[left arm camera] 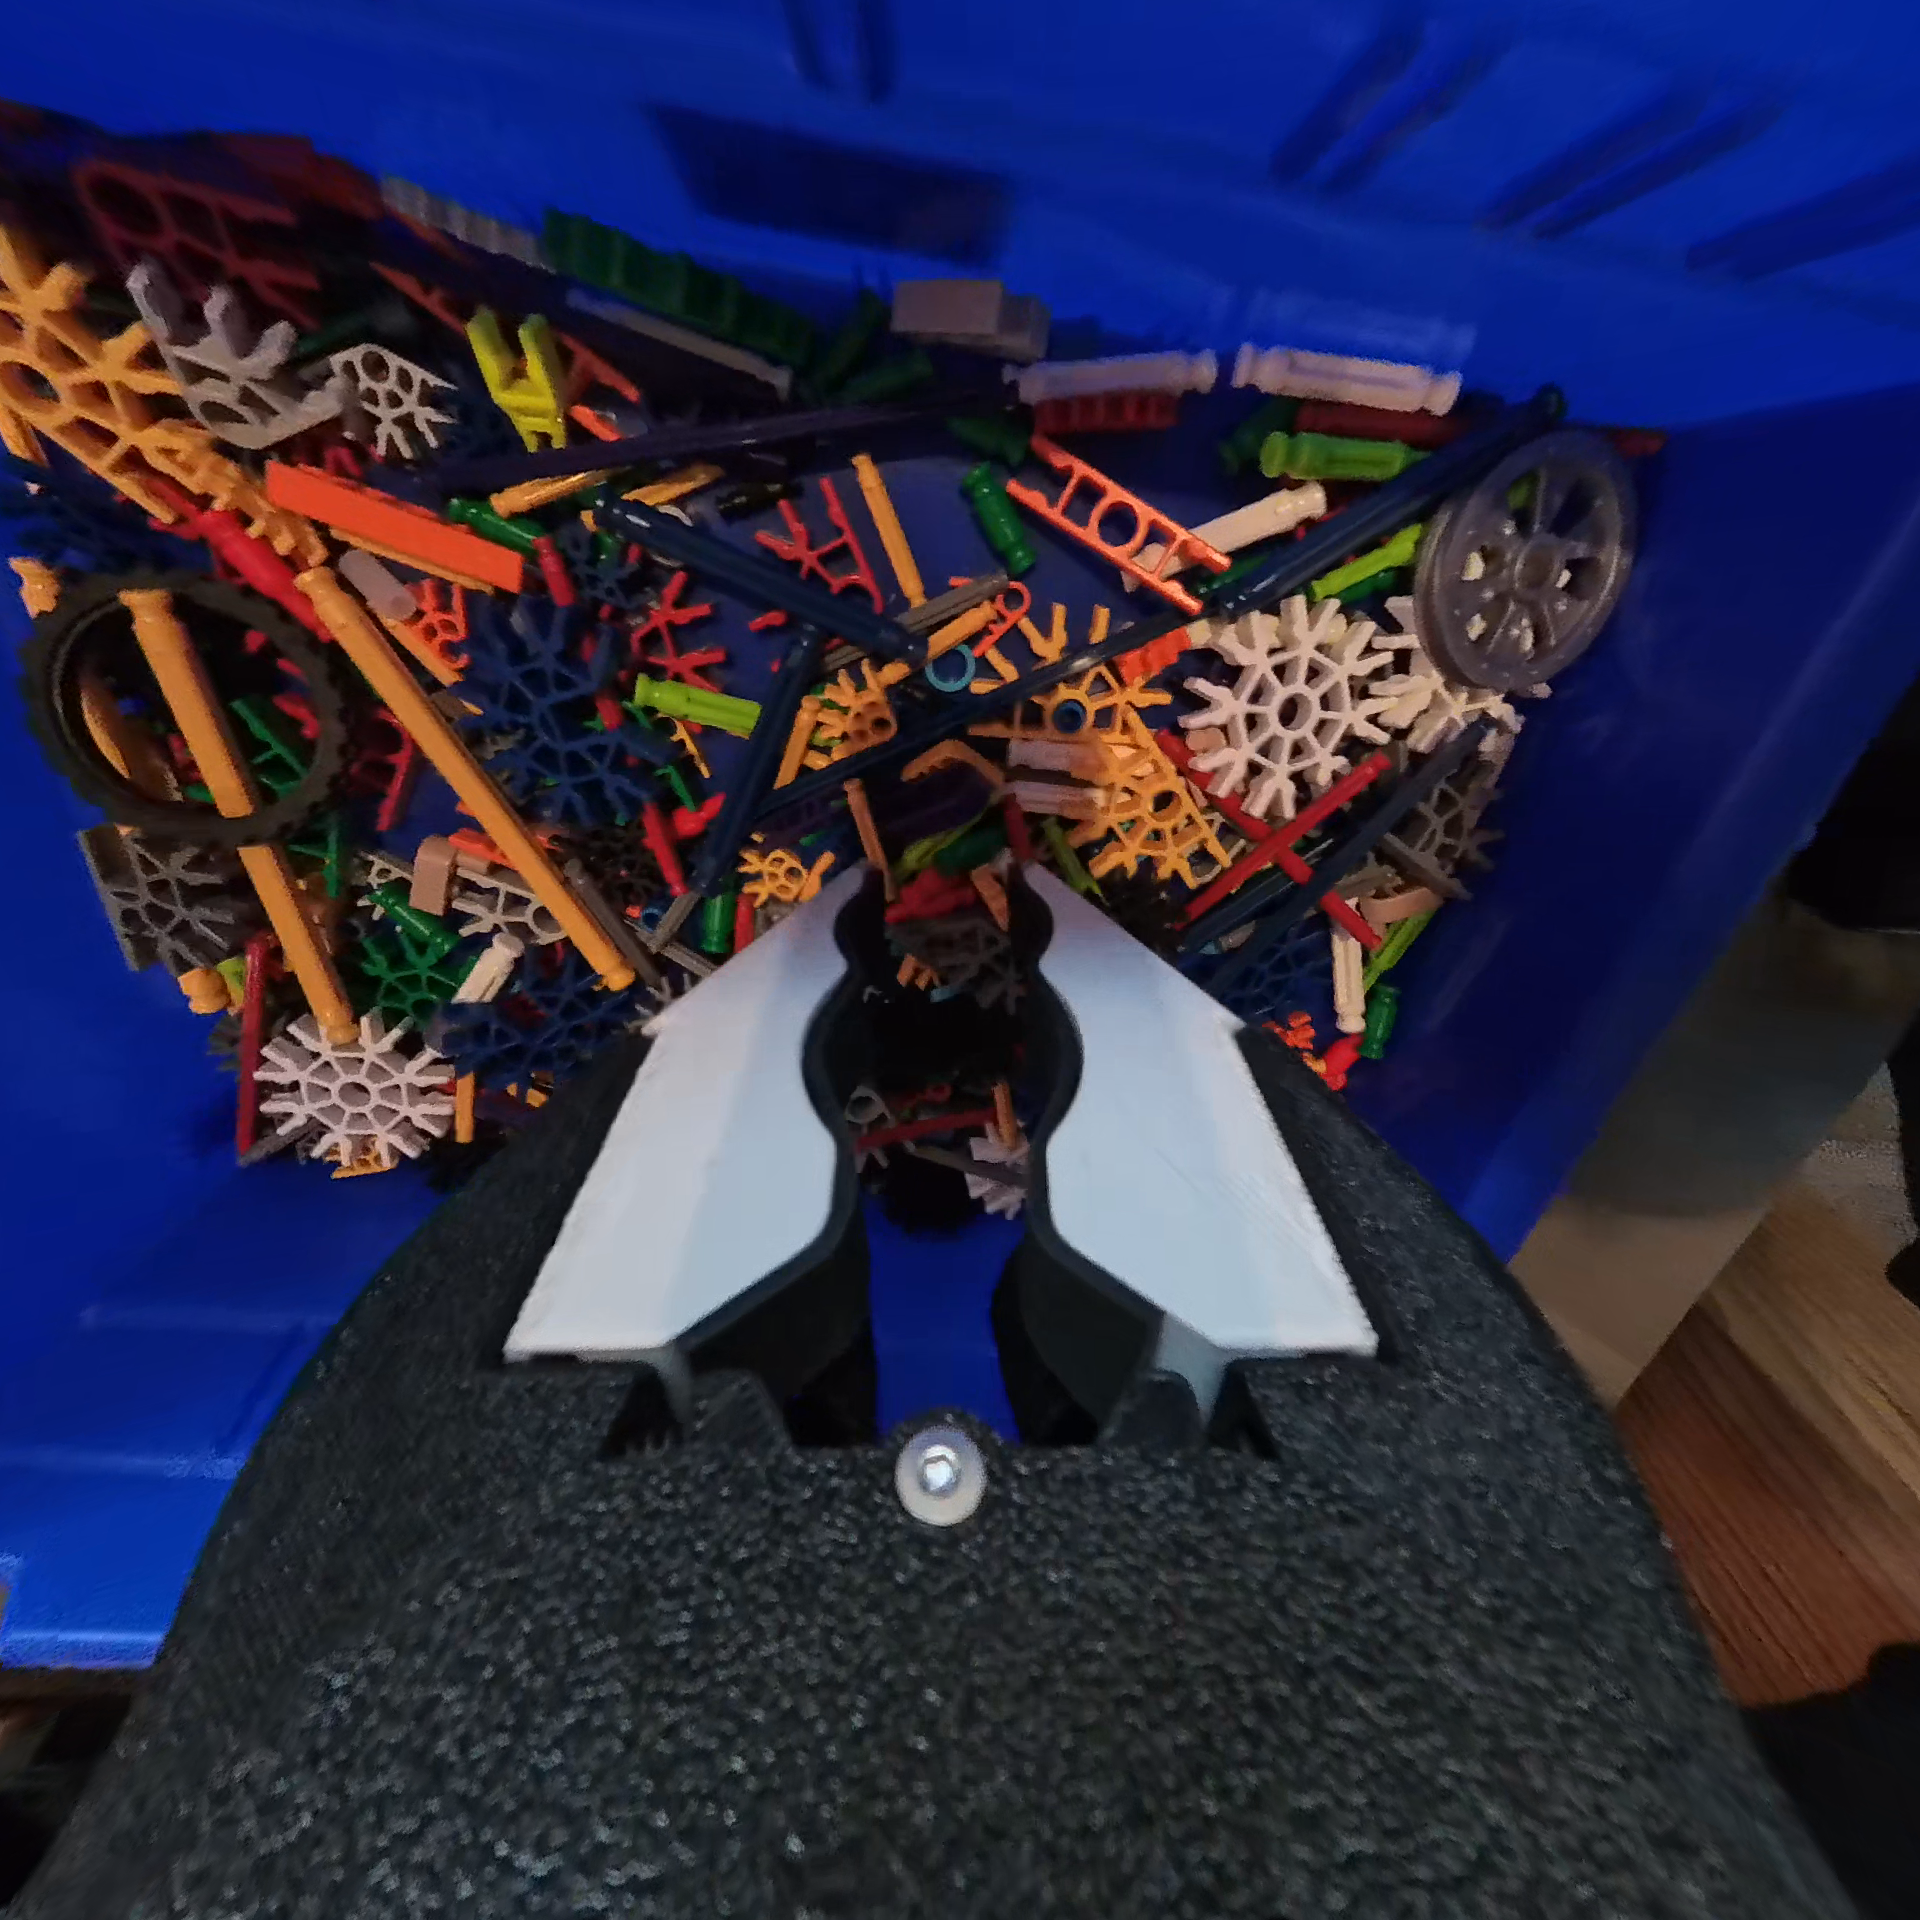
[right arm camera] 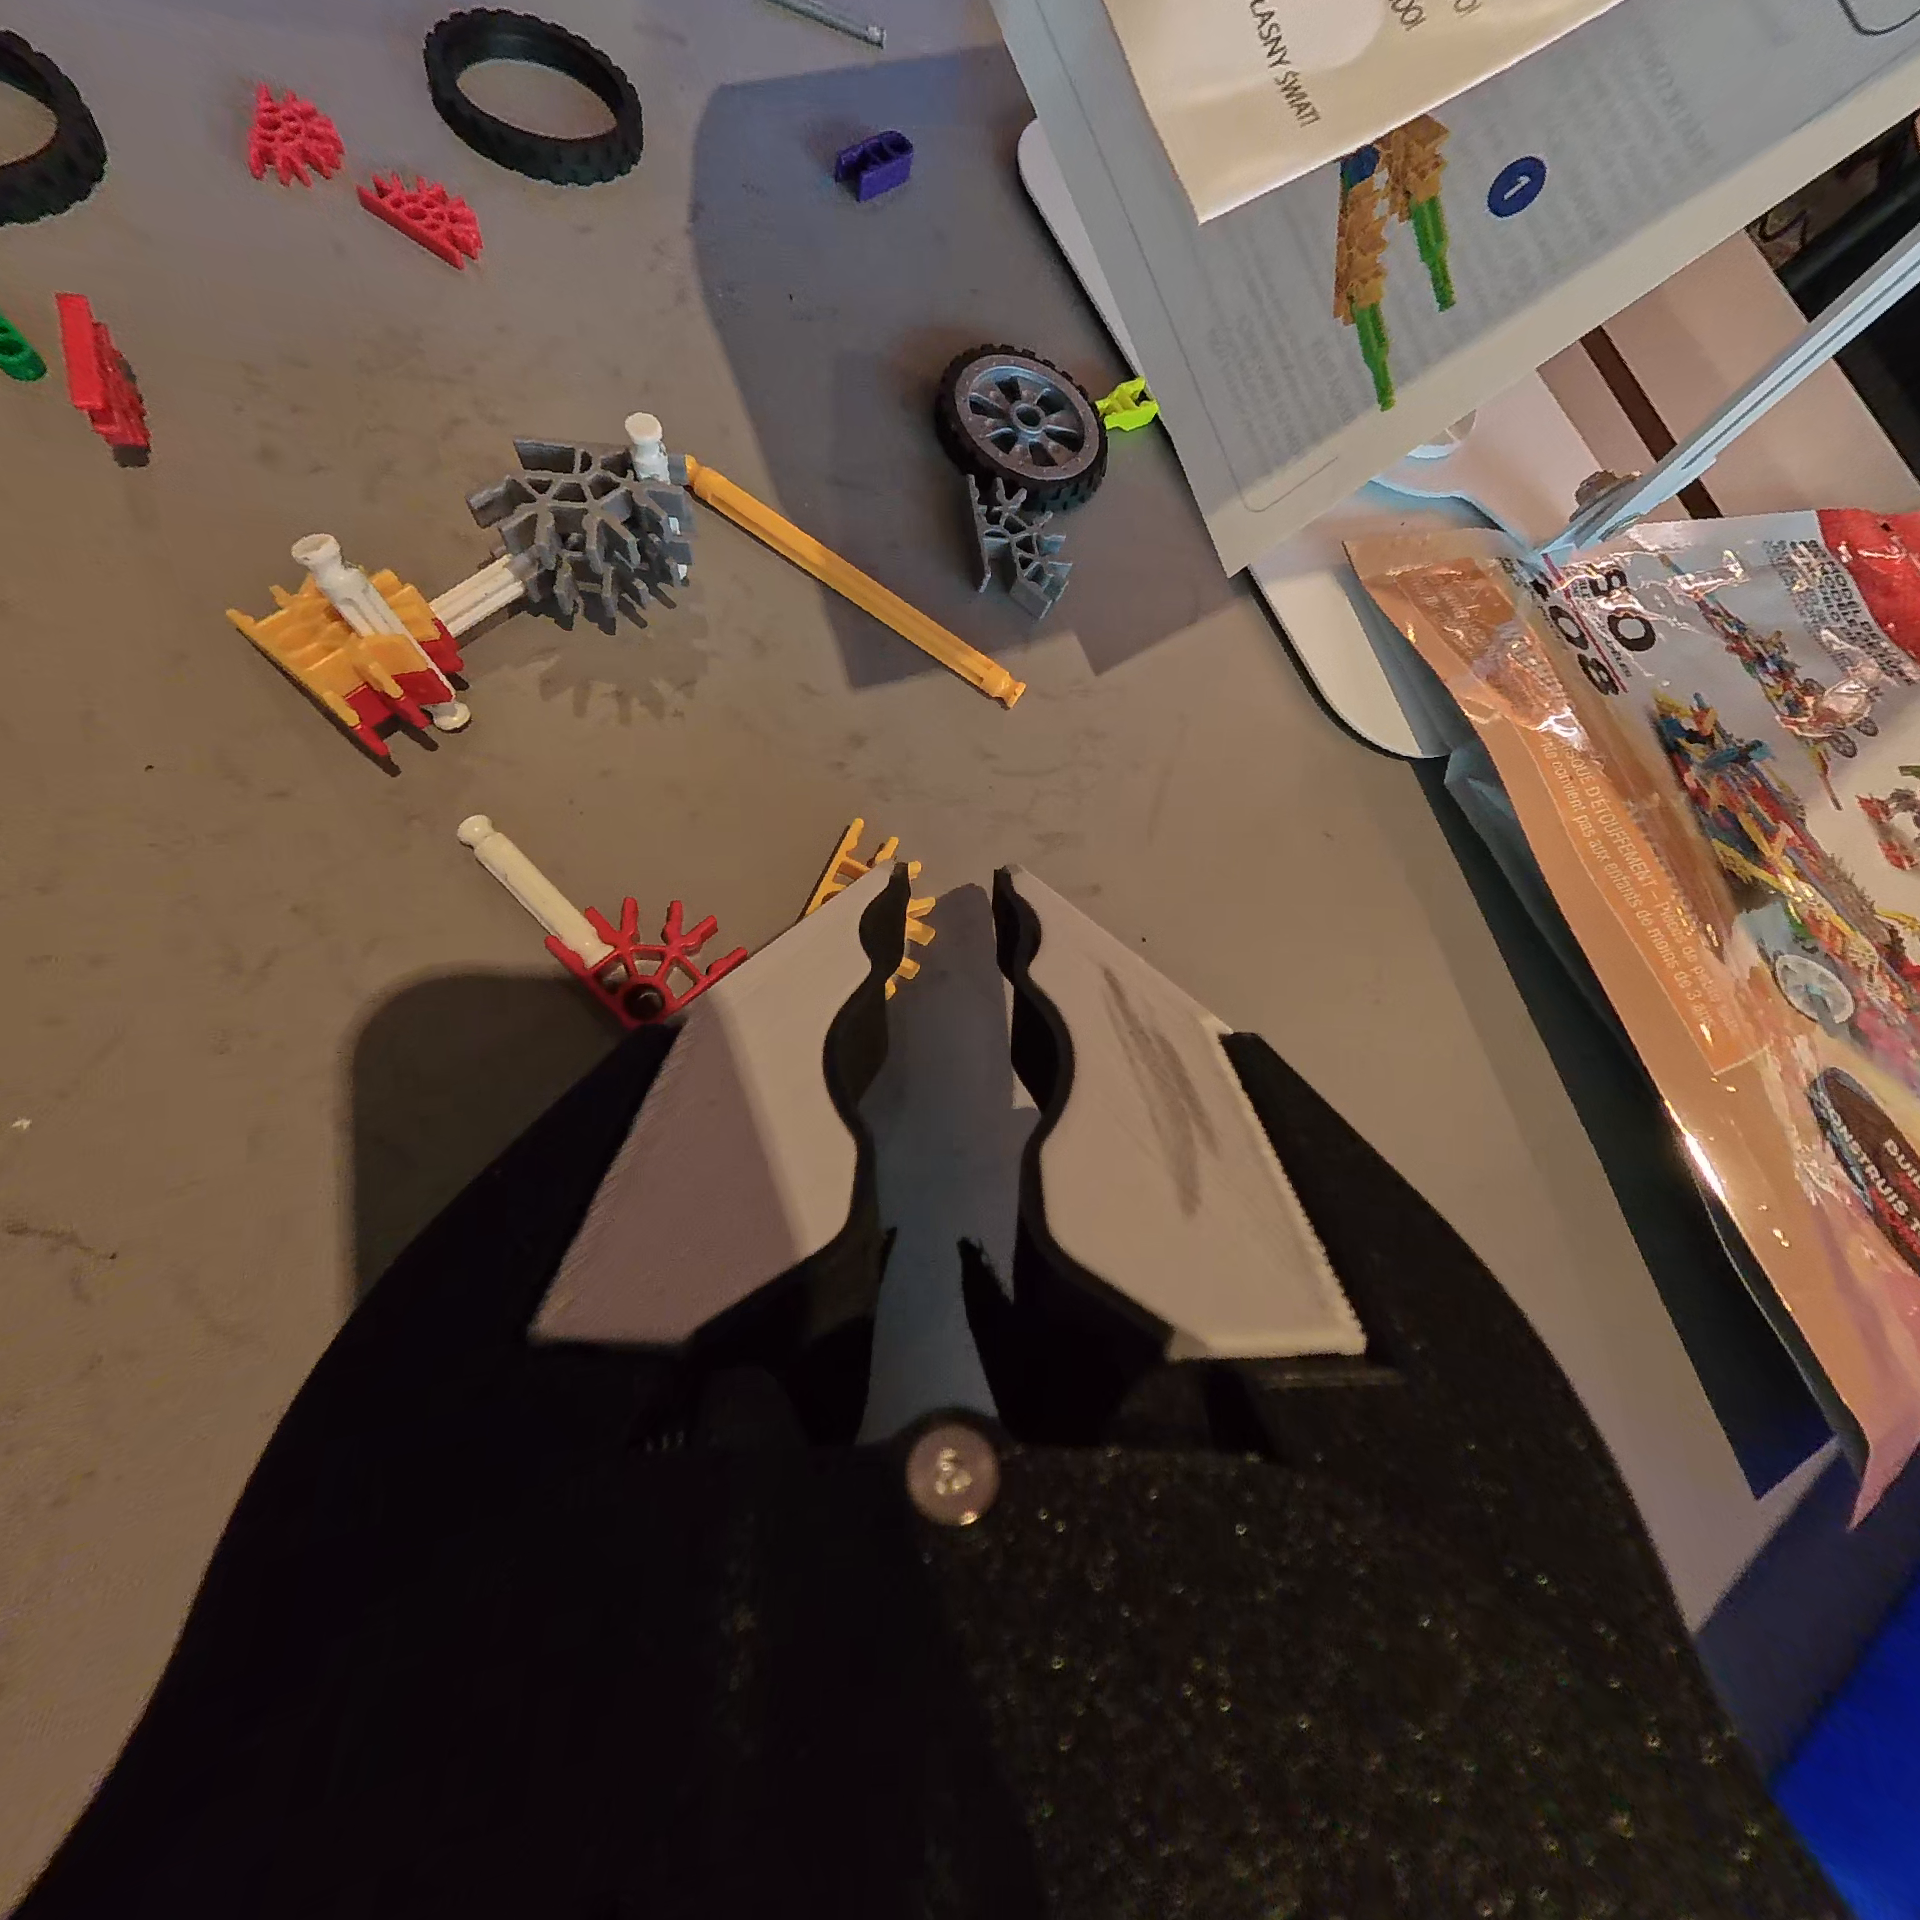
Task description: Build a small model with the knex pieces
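My left gripper (left arm camera: 943,894) is open, its fingers pointing down into a blue bin (left arm camera: 1143,156) full of loose plastic construction pieces: rods, snowflake connectors (left arm camera: 1288,707), a black tyre (left arm camera: 62,727) and a grey wheel (left arm camera: 1522,571). Its tips hover just over the pile and hold nothing. My right gripper (right arm camera: 948,883) is open above a grey table (right arm camera: 260,1091). A yellow connector (right arm camera: 852,862) lies at its left fingertip, partly hidden by it. A red connector with a white rod (right arm camera: 634,951) lies just to the left.
On the table there is a small assembly of grey, yellow and red connectors with white rods (right arm camera: 582,530), a yellow rod (right arm camera: 852,582), a tyred wheel (right arm camera: 1023,426), a black tyre (right arm camera: 530,94), a purple clip (right arm camera: 873,161) and red connectors (right arm camera: 296,135). A booklet (right arm camera: 1351,343) and a printed plastic bag (right arm camera: 1662,883) lie at the right. The left gripper's tips are roughly 40 cm from the right gripper's. My left tips are roughly 10 cm from the grey wheel (left arm camera: 1522,571).
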`<state>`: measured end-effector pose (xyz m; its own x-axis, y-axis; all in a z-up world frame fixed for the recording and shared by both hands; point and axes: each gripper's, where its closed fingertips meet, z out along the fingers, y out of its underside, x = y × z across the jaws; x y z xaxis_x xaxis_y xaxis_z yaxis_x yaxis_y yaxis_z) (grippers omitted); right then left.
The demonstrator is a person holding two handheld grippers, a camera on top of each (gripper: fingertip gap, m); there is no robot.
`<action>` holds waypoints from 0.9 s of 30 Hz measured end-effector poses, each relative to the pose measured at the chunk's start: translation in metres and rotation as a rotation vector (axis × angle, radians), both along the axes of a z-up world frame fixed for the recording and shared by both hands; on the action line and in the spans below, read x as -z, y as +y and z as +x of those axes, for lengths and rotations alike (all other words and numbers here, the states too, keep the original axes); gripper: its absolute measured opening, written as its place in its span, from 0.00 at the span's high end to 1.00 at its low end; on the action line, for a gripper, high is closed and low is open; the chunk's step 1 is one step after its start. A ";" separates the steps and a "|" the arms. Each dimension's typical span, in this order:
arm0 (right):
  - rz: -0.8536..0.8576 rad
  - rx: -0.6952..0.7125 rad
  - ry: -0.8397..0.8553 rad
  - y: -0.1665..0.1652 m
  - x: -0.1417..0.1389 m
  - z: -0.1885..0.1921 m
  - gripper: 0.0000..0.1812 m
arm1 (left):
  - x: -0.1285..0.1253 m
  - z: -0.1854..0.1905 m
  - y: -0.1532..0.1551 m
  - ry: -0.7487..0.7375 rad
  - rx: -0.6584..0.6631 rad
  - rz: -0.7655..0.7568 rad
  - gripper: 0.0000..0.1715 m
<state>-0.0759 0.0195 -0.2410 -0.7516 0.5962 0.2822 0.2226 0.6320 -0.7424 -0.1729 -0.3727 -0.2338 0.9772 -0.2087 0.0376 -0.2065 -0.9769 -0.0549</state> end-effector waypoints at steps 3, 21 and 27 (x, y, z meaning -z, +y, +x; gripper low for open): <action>0.000 -0.002 0.000 0.000 0.000 0.000 0.91 | 0.003 -0.003 0.000 0.003 -0.002 -0.016 0.83; 0.002 -0.012 0.003 -0.001 0.000 0.002 0.91 | 0.004 0.005 0.008 0.003 0.001 0.019 0.99; 0.003 -0.016 0.005 -0.001 0.000 0.002 0.91 | -0.001 0.020 0.000 -0.024 -0.003 0.030 0.99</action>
